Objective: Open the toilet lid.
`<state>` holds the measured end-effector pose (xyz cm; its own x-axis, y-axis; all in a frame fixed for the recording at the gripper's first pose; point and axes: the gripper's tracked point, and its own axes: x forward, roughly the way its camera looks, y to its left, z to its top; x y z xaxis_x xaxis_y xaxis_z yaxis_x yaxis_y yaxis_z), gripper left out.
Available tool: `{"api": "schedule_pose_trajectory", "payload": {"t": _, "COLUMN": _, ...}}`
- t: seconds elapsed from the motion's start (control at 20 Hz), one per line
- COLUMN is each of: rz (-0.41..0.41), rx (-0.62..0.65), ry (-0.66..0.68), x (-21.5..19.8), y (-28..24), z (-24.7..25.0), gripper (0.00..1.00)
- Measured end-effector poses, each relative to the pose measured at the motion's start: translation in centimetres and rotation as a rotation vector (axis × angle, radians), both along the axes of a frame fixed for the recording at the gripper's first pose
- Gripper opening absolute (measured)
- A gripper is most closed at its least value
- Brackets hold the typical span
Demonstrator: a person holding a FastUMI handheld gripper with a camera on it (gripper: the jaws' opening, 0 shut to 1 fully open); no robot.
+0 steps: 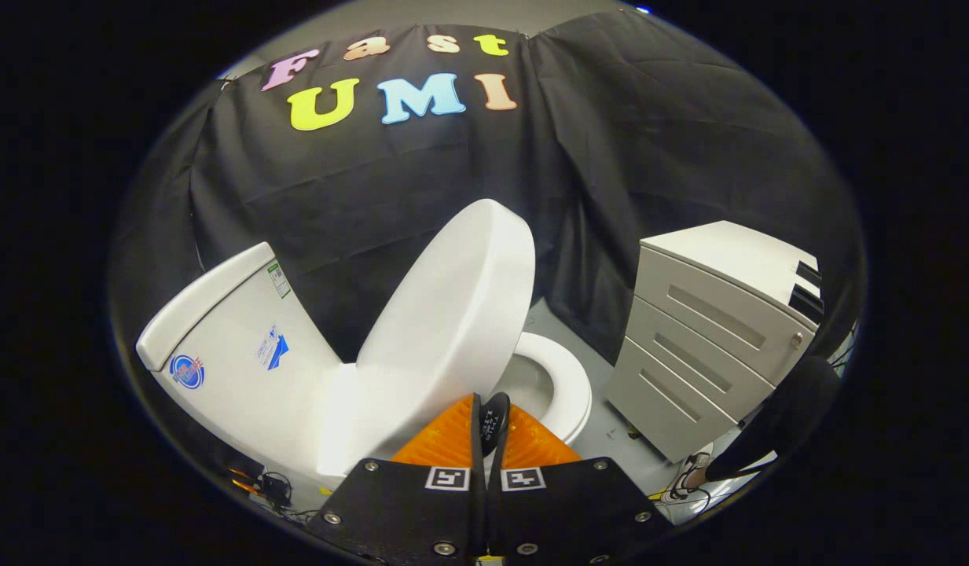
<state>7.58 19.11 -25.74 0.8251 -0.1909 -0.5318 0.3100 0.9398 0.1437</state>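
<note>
A white toilet stands just ahead of my fingers, with its tank (233,338) to the left. Its lid (453,314) is lifted well off the seat (572,389) and tilts back toward the tank, short of resting on it. The open bowl shows to the right of the lid. My gripper (489,413) has its orange fingers (445,440) pressed together with only a thin slit between them. Their tips sit at the lid's lower front edge, against or just under it; contact is hard to judge. Nothing is held between the fingers.
A grey drawer cabinet (712,346) stands to the right of the toilet, with a strip of grey floor between them. A person's dark trouser leg and shoe (688,475) are by the cabinet's near corner. Cables (276,487) lie on the floor beside the tank.
</note>
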Motion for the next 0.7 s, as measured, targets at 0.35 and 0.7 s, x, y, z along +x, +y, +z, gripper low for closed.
{"api": "schedule_pose_trajectory", "payload": {"t": 0.35, "rz": 0.055, "rx": -0.095, "ry": -0.003, "x": 0.4, "y": 1.9, "z": 2.1, "gripper": 0.0}}
{"api": "schedule_pose_trajectory", "payload": {"t": 0.7, "rz": 0.098, "rx": -0.147, "ry": -0.025, "x": 0.8, "y": 3.9, "z": 3.8, "gripper": 0.0}}
